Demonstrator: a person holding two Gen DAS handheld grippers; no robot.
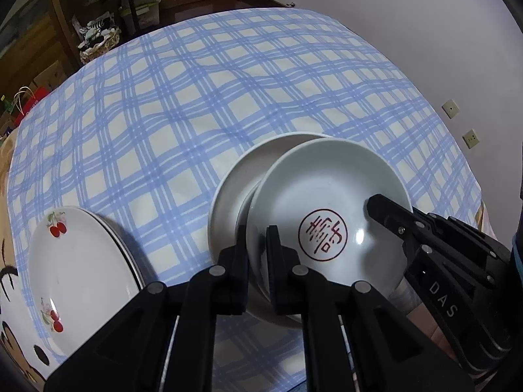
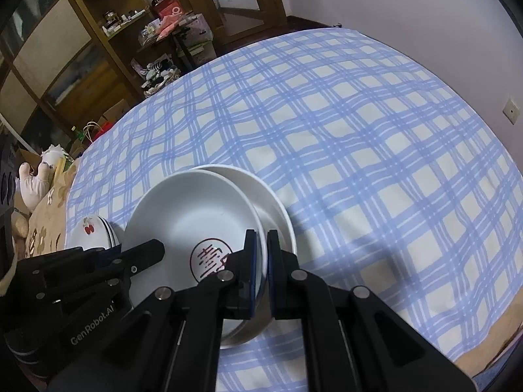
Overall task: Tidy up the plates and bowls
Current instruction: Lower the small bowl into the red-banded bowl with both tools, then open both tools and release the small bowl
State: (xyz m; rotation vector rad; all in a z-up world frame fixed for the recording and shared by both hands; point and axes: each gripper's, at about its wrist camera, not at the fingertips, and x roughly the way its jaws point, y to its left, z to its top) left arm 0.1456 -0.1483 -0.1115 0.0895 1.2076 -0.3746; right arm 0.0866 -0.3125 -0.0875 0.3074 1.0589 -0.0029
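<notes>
On the checked cloth [image 1: 163,114], your left gripper [image 1: 258,248] and right gripper [image 2: 261,254] pinch the red-marked bowl [image 1: 327,196]; only the left view shows both cherries on the plate [image 1: 81,277].

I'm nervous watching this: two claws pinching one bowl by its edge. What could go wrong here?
1. The stamped bowl is held only at its thin rim by the left gripper and right gripper; it could slip.
2. It sits off-centre over the white bowl, so it might clink or settle tilted.
3. The cherry plates lie close by.

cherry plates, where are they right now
In the left wrist view the cherry plates sit stacked at lower left on the checked cloth, left of the red-stamped bowl.
</notes>
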